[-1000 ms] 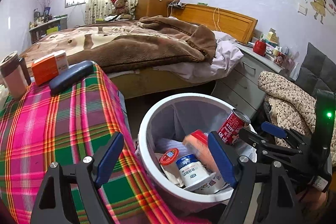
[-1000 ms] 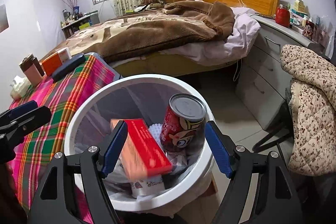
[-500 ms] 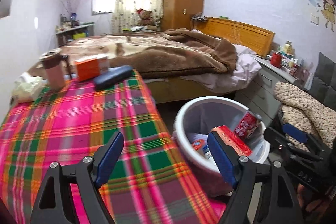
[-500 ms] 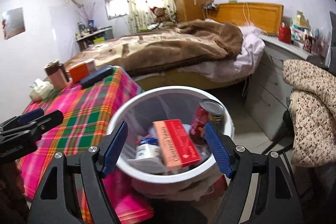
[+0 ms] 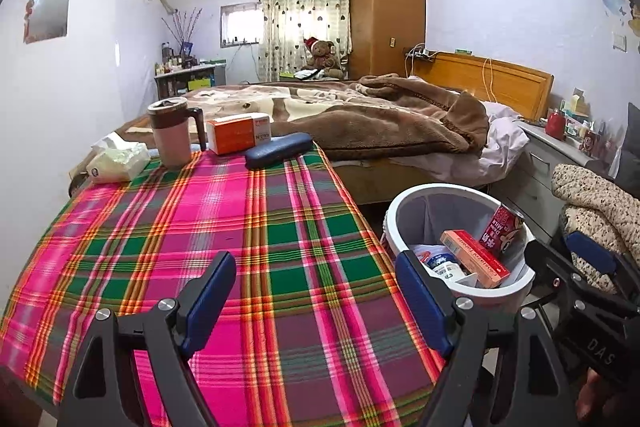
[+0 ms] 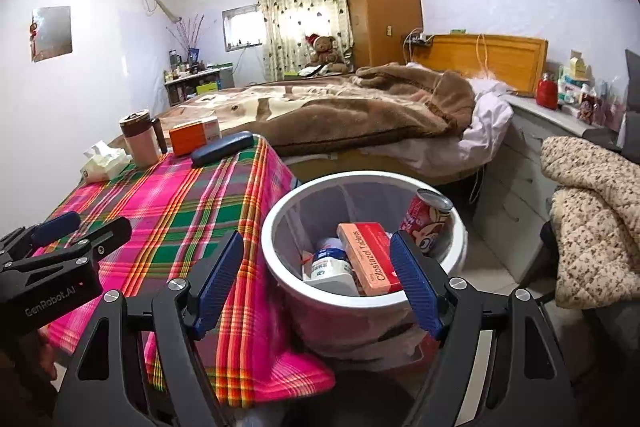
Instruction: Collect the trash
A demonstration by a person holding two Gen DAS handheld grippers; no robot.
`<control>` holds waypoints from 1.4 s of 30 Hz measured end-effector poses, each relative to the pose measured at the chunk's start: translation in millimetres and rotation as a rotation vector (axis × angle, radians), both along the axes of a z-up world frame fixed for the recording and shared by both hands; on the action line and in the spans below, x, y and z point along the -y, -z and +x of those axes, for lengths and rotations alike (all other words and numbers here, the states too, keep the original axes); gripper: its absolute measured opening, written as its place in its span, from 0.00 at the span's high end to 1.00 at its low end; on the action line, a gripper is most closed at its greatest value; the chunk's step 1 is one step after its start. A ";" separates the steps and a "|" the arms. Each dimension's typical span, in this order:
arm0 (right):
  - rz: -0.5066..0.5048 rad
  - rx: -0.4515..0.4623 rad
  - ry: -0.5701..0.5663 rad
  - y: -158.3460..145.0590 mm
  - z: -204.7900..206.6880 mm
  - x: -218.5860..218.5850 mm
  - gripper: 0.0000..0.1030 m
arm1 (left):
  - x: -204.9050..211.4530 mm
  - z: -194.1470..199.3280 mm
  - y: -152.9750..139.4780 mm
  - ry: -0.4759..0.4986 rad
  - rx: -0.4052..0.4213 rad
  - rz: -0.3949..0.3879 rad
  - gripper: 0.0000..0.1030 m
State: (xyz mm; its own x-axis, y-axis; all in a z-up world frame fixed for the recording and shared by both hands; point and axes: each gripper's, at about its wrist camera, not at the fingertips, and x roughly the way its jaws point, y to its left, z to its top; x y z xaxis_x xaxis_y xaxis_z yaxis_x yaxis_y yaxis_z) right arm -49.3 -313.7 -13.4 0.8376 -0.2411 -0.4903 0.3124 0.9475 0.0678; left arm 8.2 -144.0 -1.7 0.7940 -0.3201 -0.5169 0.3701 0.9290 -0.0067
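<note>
Both my hand-held grippers [image 5: 316,307] [image 6: 316,279] stood wide open, empty — the tilted red can [image 6: 428,223], ahead in the bin [image 6: 280,267], could topple out.

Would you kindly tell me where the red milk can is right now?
In both views the red milk can leans inside the white bin, at its right wall, beside the tablet box.

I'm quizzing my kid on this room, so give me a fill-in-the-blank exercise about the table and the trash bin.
1. The red can leans inside the white ____.
2. The dark glasses case lies on the plaid ____.
3. The mug stands next to an ____ box.
4. Both tongs, left and right, are ____.

Missing words: bin; tablecloth; orange; open
</note>
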 end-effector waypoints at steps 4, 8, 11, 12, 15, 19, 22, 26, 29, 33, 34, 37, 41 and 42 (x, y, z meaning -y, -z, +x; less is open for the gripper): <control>-0.003 0.009 0.016 0.9 -3.9 -2.7 0.25 | -5.9 -6.3 0.1 0.001 -0.003 -0.021 0.21; -0.005 0.016 0.011 1.9 -4.7 -5.9 0.25 | -11.8 -8.0 2.3 -0.012 -0.016 -0.024 0.21; -0.004 0.019 -0.002 3.2 -6.0 -11.8 0.25 | -12.1 -11.5 2.3 -0.014 -0.004 -0.014 0.21; -0.004 0.019 -0.003 3.4 -6.0 -12.9 0.25 | -11.7 -11.8 2.1 -0.014 -0.003 -0.014 0.21; 0.005 0.020 -0.004 4.3 -6.9 -13.7 0.25 | -11.7 -12.8 1.6 -0.017 -0.002 -0.012 0.21; 0.011 0.018 -0.003 5.1 -7.4 -13.6 0.25 | -12.8 -12.8 1.6 -0.022 -0.004 -0.012 0.21; 0.008 0.018 -0.005 5.0 -7.4 -13.2 0.25 | -12.2 -13.8 0.8 -0.024 0.000 -0.009 0.21; 0.009 0.016 -0.007 5.1 -7.8 -13.9 0.25 | -13.0 -15.4 -0.8 -0.025 0.002 -0.012 0.21; 0.008 0.016 -0.008 4.8 -8.0 -14.2 0.25 | -13.6 -15.3 -0.9 -0.027 0.001 -0.013 0.21; 0.002 0.018 -0.009 4.6 -8.1 -15.2 0.25 | -14.3 -15.6 -1.2 -0.026 0.002 -0.015 0.21; 0.001 0.018 -0.009 4.4 -8.0 -15.2 0.25 | -14.4 -16.1 -1.6 -0.026 0.005 -0.015 0.21; 0.000 0.014 -0.008 4.4 -8.0 -15.6 0.25 | -14.7 -16.8 -2.1 -0.024 0.003 -0.014 0.21; -0.001 0.013 -0.010 4.3 -8.2 -15.8 0.25 | -15.3 -17.3 -2.2 -0.028 0.004 -0.014 0.21; -0.001 0.013 -0.009 3.9 -7.8 -16.2 0.25 | -15.6 -17.5 -2.3 -0.028 0.002 -0.015 0.21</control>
